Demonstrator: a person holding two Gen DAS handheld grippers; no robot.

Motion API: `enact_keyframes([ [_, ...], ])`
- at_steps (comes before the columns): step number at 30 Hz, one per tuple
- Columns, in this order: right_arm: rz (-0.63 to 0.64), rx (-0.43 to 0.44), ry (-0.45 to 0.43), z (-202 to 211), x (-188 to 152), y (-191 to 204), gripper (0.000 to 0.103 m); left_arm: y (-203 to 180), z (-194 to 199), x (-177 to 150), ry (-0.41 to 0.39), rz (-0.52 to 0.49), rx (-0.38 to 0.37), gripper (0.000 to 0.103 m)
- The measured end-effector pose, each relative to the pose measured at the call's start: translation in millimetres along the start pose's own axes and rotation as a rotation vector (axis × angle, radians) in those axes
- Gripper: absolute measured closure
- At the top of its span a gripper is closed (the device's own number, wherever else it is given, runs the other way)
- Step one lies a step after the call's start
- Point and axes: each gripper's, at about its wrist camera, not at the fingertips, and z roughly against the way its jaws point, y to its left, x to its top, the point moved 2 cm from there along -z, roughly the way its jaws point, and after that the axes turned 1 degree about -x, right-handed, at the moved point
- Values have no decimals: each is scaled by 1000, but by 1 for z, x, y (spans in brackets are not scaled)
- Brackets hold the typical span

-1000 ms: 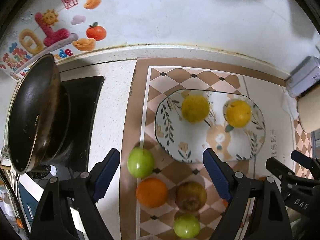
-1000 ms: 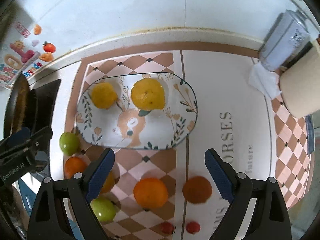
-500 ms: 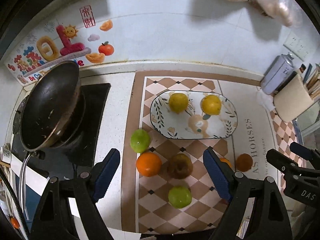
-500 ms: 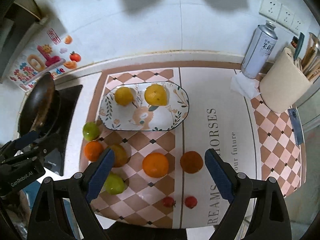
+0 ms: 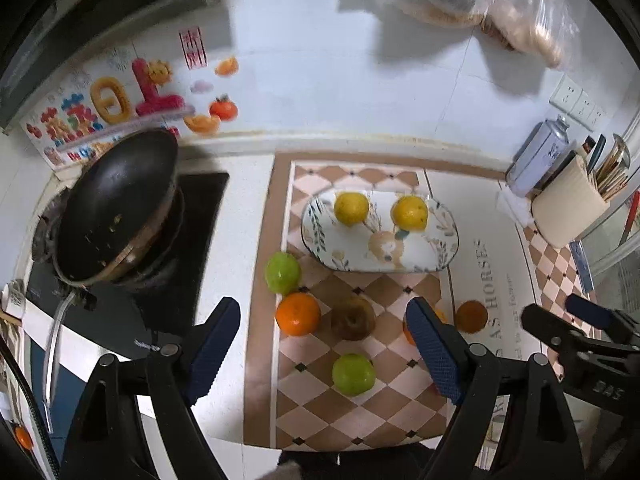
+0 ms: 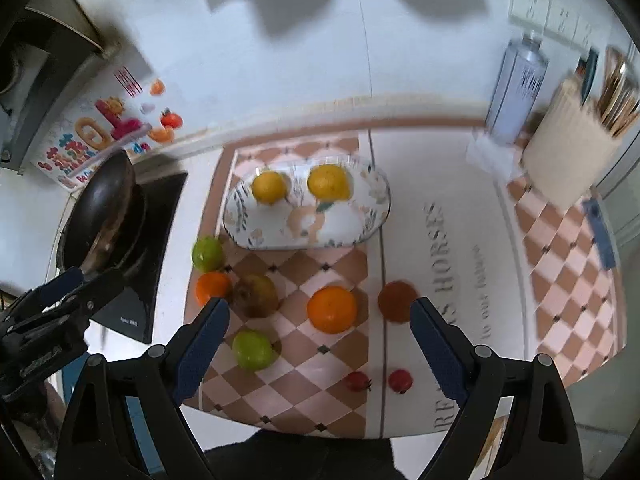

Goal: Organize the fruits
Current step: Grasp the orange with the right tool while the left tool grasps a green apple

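- On the far left of the counter, a dark wok (image 5: 116,204) sits tilted on the black stove (image 5: 188,216); neither belongs to the job.
- Left gripper (image 5: 320,344) hangs above the mat (image 5: 360,412) with its pads spread wide and holding nothing.
- Near the mat's left edge lie a green fruit (image 5: 283,273), an orange (image 5: 298,314), a brown pear-like fruit (image 5: 353,317) and a second green fruit (image 5: 353,373), all loose below and between those fingers, none touching them.
- Toward the mat's back edge stands the patterned oval plate (image 5: 404,258), carrying two yellow citrus fruits (image 5: 351,208) side by side.
- Right gripper (image 6: 316,344) is likewise released and empty, well above the mat.
- Between its fingers lie a large orange (image 6: 332,309) and a darker brownish-orange fruit (image 6: 397,301); two small red fruits (image 6: 358,381) sit near the mat's front edge.
- Judging by looks, the round fruits are firm, smooth and prone to roll; grip each across its widest middle, gently. The tiny red ones probably bruise easily.
- At the back right corner stand a spray can (image 6: 520,88) and a beige utensil holder (image 6: 568,156).
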Motion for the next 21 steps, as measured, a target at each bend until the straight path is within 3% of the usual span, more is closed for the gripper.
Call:
enact_keyframes([
  [3, -44, 40, 87, -44, -4, -11, 9, 2, -39, -11, 128, 15, -43, 5],
  [7, -107, 86, 200, -113, -12, -27, 13, 6, -99, -35, 307, 68, -63, 5],
  [12, -108, 85, 294, -169, -18, -26, 18, 7, -162, -66, 511, 183, -106, 5],
  [16, -101, 65, 340, -199, -17, -25, 21, -1, -185, -81, 587, 185, -119, 5],
  [18, -88, 55, 370, -214, -17, -24, 34, -5, -191, -85, 605, 177, -114, 5],
  [21, -67, 56, 386, -221, -19, -21, 35, -12, -199, -90, 624, 162, -113, 6],
])
